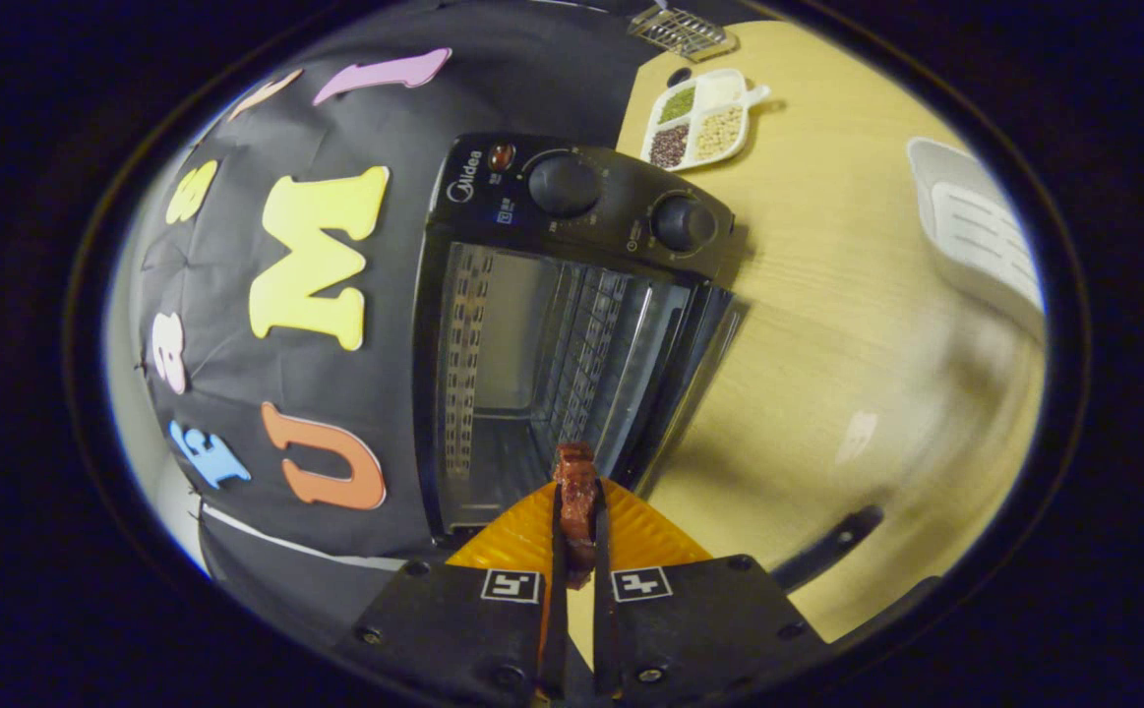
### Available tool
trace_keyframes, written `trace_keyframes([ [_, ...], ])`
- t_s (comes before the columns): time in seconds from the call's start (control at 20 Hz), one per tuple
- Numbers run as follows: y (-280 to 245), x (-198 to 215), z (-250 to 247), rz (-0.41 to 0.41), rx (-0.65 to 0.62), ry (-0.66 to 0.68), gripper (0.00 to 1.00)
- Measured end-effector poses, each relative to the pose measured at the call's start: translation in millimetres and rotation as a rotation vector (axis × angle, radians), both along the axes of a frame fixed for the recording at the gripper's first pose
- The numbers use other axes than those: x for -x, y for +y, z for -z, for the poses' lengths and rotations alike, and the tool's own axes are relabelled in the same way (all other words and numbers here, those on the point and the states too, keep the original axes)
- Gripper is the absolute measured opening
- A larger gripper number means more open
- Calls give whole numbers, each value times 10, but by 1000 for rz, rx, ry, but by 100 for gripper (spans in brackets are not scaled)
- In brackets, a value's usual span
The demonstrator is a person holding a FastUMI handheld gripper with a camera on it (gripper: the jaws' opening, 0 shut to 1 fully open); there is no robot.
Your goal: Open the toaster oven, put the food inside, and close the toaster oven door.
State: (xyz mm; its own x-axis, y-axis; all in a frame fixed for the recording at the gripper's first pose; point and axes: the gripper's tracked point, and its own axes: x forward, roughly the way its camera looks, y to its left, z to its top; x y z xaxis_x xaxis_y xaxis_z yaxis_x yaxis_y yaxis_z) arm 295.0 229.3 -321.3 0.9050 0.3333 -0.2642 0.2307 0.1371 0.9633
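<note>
Gripper view: food (576,501) pinched between gripper (577,492) fingers; toaster oven (572,324) beyond.

A wooden table (827,324) carries several items. A white divided dish (704,118) sits on the table near the black cloth wall (237,472). Its four compartments hold green, white, dark and pale beige grains, one kind per compartment. Beyond the dish, a metal wire rack (682,29) lies at the table's far edge. A small dark spot lies between the rack and the dish; its nature cannot be determined. A white slotted tray (980,231), blurred, rests well apart from the dish.
</note>
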Motion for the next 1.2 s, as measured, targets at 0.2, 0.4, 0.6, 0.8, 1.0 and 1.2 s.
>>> trace_keyframes([
  [0.2, 126, -366, 68, 60, 42, 5, 13],
  [0.4, 194, -693, 85, 120, 84, 5, 13],
  [0.6, 250, -887, 133, 140, 99, 13, 14],
  [0.8, 284, -930, 113, 126, 233, 3, 16],
  [1.0, 193, -912, 166, 61, 537, 13, 27],
  [1.2, 60, -874, 244, 2, 803, 14, 54],
])
